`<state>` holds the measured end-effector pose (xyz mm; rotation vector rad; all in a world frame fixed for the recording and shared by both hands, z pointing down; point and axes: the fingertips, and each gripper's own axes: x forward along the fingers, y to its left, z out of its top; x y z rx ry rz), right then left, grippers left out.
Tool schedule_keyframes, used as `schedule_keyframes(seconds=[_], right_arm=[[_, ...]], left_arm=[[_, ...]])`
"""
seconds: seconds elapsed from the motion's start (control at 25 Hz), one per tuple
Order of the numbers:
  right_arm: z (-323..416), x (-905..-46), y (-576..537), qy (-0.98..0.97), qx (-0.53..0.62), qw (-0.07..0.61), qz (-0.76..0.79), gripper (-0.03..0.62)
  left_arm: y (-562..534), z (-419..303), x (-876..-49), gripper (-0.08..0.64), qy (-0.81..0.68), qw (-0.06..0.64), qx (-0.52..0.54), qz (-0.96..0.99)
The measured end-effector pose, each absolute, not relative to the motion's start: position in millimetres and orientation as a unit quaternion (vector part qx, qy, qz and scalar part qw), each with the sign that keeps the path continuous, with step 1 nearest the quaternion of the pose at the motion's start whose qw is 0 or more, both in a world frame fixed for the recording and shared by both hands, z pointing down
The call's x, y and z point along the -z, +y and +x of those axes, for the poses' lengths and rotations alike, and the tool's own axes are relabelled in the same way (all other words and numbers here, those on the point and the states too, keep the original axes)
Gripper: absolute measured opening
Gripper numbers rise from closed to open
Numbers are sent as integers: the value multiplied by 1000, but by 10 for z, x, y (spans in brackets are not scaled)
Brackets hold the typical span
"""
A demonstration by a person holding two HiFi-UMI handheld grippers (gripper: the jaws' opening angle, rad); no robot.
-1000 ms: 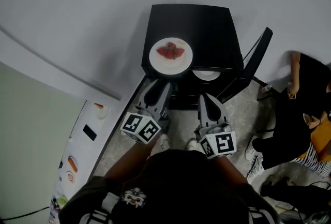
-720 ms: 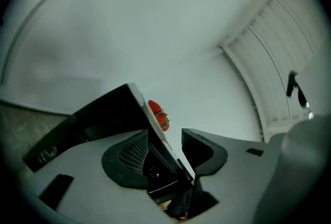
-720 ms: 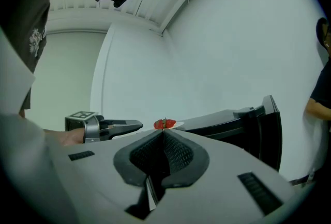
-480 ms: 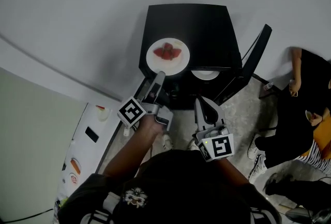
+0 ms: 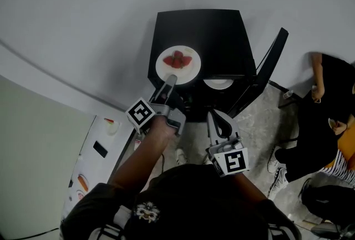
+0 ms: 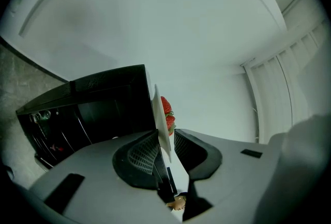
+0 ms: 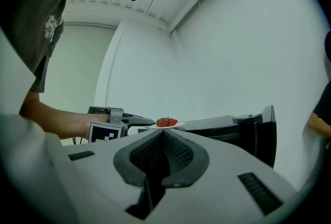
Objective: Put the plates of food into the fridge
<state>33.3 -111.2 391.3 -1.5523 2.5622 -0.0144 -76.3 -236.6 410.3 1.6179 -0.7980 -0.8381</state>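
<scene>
A white plate of strawberries (image 5: 178, 65) sits on the front left of the black fridge's top (image 5: 216, 34). My left gripper (image 5: 171, 79), rolled onto its side, has the plate's near rim (image 6: 161, 124) between its jaws, which have just been closing on it. The strawberries (image 6: 166, 114) show just past the jaws. Another white plate (image 5: 218, 83) is inside the fridge, under the top edge. My right gripper (image 5: 213, 116) is shut and empty, held low in front of the fridge opening. From the right gripper (image 7: 163, 132) view, the plate (image 7: 166, 125) lies level ahead.
The fridge door (image 5: 267, 64) stands swung open to the right. A seated person (image 5: 324, 106) is on the floor at the far right. A white cabinet with stickers (image 5: 94, 150) stands at the lower left. A pale wall lies behind the fridge.
My left gripper rolled onto its side and reached forward from beside the right one to the plate's near rim. The right gripper has stayed where it was.
</scene>
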Motion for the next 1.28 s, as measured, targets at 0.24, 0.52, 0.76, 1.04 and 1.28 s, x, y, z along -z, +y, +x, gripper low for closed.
schedule_keyframes(seconds=[0.24,0.52,0.76,1.04,1.28], right_arm=[[424,-3938,-1086,845,8,68,-530,26],[433,-3993,-1087,848,14,59,-527,26],[420,-3983,-1020,847,8,64,-528,26],[477,-4099,-1034,846,17,39,-531,26],[478,-4143,-1253,852,21,19,-522,26]], left_arm=[[-2364,-795,-4139,75,-337,551,352,678],[-2289,-773,-4159,44,-333,555,354,675],[-1982,-793,-4224,35,-321,570,368,661],[-1596,-819,-4245,35,-306,594,398,629],[-1496,-877,-4289,34,-319,592,394,626]])
